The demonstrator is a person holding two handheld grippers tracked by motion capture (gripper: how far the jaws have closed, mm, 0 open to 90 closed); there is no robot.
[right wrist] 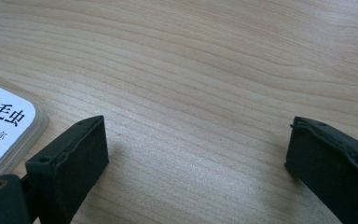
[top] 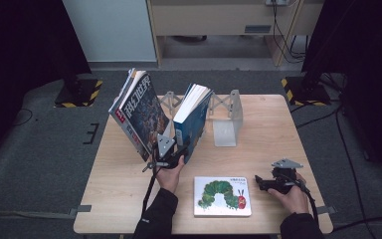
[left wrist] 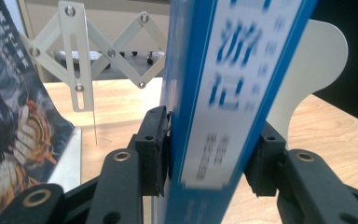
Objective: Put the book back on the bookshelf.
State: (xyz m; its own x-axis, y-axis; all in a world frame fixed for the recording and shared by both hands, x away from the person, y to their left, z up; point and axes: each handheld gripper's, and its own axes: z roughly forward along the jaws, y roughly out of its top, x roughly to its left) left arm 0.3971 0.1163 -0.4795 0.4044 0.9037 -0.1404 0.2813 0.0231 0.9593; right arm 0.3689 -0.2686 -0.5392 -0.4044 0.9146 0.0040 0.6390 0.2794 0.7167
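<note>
The left gripper (left wrist: 209, 154) clamps the blue book (left wrist: 228, 93) by its spine, upright on the table (top: 278, 129) inside the white expanding rack (left wrist: 81, 56), beside a leaning magazine (top: 139, 112). The spine's Chinese title is blurred, perhaps ending 游记. The right gripper (right wrist: 196, 154) rests spread wide, holding nothing, beside the caterpillar picture book (top: 222, 196).

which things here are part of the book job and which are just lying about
In the job:
- blue book, spine clamped in the left tool
- white expanding bookend rack it leans in
- dark-cover magazine leaning at the rack's left
- caterpillar picture book, flat beside the open right tool

Lying about:
- yellow-black striped stand bases on the floor
- cables on the floor
</note>
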